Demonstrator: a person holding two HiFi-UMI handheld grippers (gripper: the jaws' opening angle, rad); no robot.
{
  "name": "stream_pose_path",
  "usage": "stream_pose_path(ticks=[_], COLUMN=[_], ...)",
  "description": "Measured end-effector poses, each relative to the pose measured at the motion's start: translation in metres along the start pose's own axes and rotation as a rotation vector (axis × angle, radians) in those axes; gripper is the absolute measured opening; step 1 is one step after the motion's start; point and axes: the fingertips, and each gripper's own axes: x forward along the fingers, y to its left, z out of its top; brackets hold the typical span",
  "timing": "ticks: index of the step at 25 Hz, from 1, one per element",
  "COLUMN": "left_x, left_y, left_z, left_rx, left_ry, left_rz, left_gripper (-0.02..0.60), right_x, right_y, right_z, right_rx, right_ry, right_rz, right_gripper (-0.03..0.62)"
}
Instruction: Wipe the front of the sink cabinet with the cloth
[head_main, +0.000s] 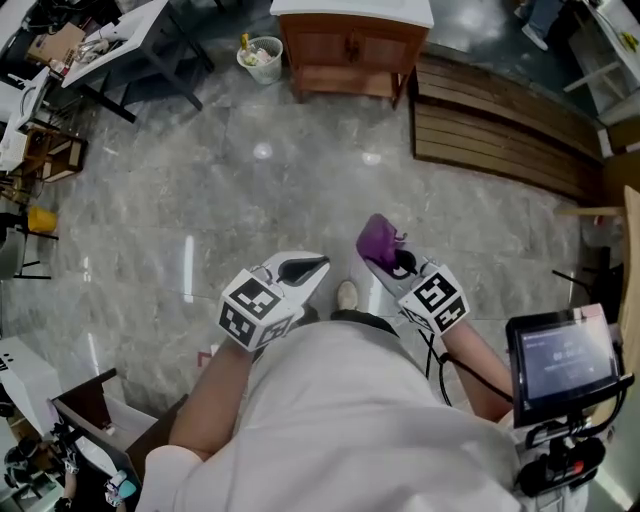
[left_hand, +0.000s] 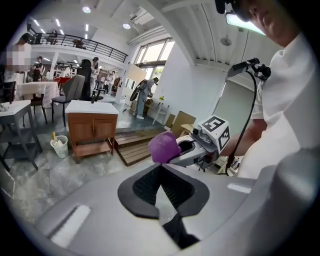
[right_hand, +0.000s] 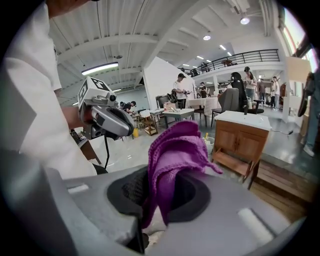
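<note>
Between pinching jaws of right gripper (head_main: 388, 263), bunched purple knit cloth (right_hand: 172, 150); left gripper (left_hand: 161, 194) closed.

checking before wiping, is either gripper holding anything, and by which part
The right gripper is shut on the purple cloth, pinching a bunched fold, with the rest sticking out past the jaw tips. The left gripper is shut and holds nothing.

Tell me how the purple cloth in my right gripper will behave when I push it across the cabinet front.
The purple cloth is probably floppy: it droops in loose folds from the right gripper. Its open knit looks light and grippy, so slipping seems unlikely. The free corner may bunch when pushed.
</note>
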Motion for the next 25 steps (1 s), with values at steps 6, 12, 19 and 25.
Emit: stream_pose_path(ticks=[6, 12, 19, 25], left_x=[0.016, 0.033, 0.025, 0.032], left_y=[0.060, 0.173, 0.311, 0.402], left_z=[0.021, 0.047, 0.103, 0.131], left_rx=[-0.014, -0.028, 0.021, 0.043], left_ry=[-0.004, -0.003, 0.050, 0.067], left_rz=[-0.021, -0.075, -0.175, -0.178], left_gripper=[0.008, 0.008, 0.008, 0.008], right_x=[0.037, 0.115, 0.238, 0.326], right_y=[-0.060, -0.129, -0.208, -0.263], right_z=[0.023, 0.064, 0.157, 0.209], right_rx=[0.005, 0.032, 0.034, -0.008], right_ry=[0.008, 0.058, 0.093, 0.115], right_rz=[-0.038, -0.086, -0.100, -0.075], right_gripper=[0.083, 0.083, 0.083, 0.083])
